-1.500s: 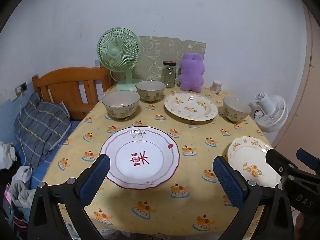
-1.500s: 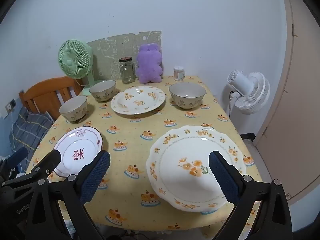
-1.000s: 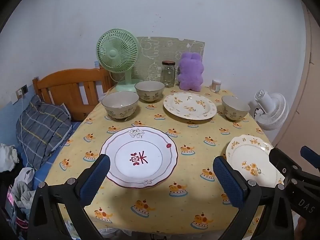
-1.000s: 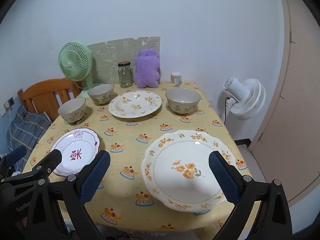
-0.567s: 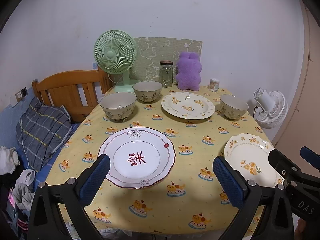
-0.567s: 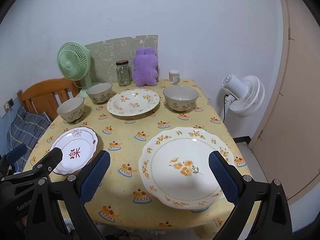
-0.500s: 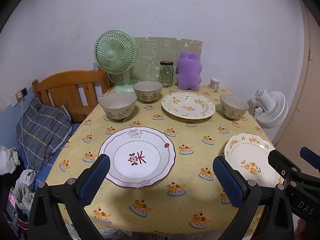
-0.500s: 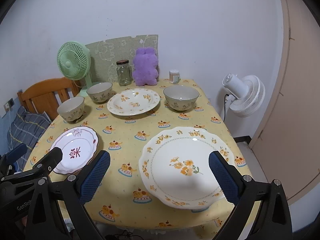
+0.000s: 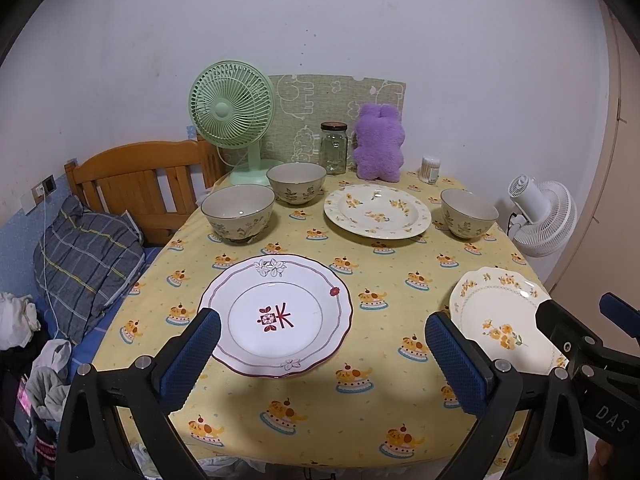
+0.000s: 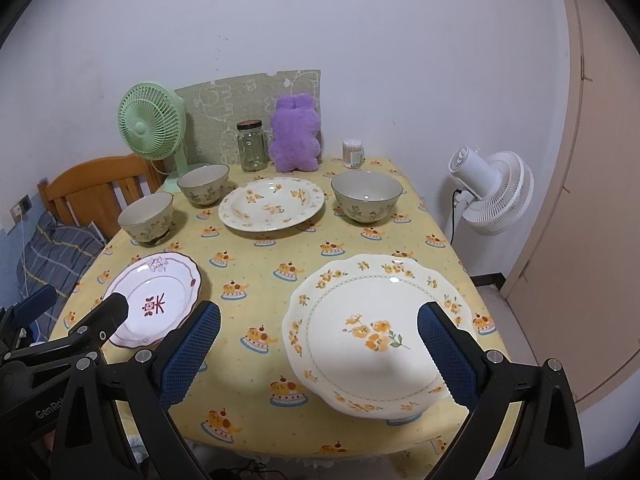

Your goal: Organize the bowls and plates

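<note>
Yellow tablecloth (image 9: 360,384), three plates, three bowls, both tools spread wide

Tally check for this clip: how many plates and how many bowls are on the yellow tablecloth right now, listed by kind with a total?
Plates: 3 (red-trimmed plate, near floral plate, far floral plate)
Bowls: 3 (left bowl, back bowl, right bowl)
Total: 6 dishes, none stacked, none held.
</note>
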A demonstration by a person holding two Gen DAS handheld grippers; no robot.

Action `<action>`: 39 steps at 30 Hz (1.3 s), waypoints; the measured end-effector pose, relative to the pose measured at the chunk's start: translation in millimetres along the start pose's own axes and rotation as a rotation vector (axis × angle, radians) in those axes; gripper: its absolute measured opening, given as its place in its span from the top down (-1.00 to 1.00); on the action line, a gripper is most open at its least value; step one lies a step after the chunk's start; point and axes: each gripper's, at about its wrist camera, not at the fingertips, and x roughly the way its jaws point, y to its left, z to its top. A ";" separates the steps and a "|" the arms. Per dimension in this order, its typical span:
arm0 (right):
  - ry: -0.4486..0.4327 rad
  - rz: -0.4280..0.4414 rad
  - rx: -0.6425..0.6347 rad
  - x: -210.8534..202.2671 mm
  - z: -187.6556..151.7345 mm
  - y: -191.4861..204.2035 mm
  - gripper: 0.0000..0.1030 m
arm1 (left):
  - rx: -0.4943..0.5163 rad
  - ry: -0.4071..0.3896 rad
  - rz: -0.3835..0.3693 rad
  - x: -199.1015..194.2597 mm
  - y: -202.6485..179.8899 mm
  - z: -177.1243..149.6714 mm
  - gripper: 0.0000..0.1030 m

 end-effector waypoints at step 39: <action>0.003 -0.026 0.005 1.9 3.0 1.9 -0.94 | 0.028 0.004 -0.020 6.2 -3.3 10.4 -0.87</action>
